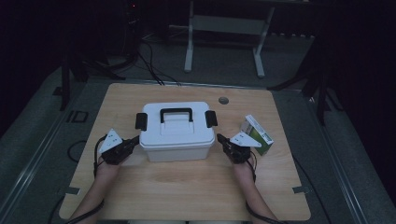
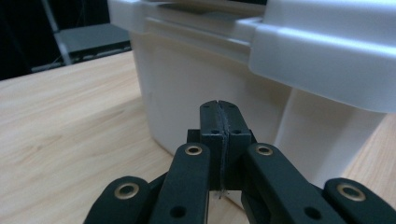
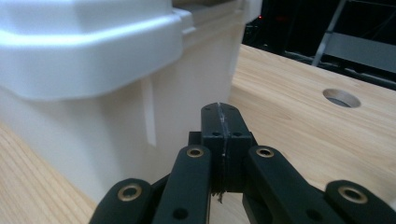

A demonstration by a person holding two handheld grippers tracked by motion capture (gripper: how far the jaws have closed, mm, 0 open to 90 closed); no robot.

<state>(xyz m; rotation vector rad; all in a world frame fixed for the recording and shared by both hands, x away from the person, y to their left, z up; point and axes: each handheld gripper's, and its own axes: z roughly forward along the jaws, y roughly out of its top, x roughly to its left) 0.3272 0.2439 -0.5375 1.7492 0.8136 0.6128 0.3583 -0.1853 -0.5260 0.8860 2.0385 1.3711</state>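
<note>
Clearly we were at the approach step: the white box (image 1: 177, 131) sat mid-surface (image 1: 187, 196), lid on, its two black latches (image 1: 141, 121) at the lid's ends. Our left gripper (image 1: 134, 141) was just beside the box's left front corner and our right gripper (image 1: 220, 138) just beside the right one; in both gripper views the jaws were pressed together on nothing, tips close to the box wall, whether touching we could not tell. A small green carton (image 1: 257, 134) lay near the right hand. We judged the next move called for raising both tips to the latches, or spreading the jaws before any grasp.
</note>
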